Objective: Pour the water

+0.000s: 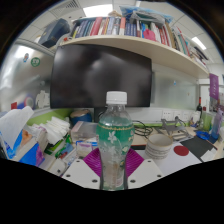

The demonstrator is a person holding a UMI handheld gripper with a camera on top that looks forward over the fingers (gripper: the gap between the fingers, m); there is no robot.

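Books (120,26) line a shelf (130,46) above a dark monitor (100,75) at the back of a crowded bench (150,172). Tissue box (18,140) and crumpled wrappers sit to one side, a stack of white bowls (159,148) and a red disc (181,151) to the other, with cables trailing behind. Front and centre stands a clear water bottle (114,140), white-capped and green-labelled, upright between the purple pads of the hand-held gripper (114,162). Whether the fingers are pinching the bottle or merely flanking it cannot be told.
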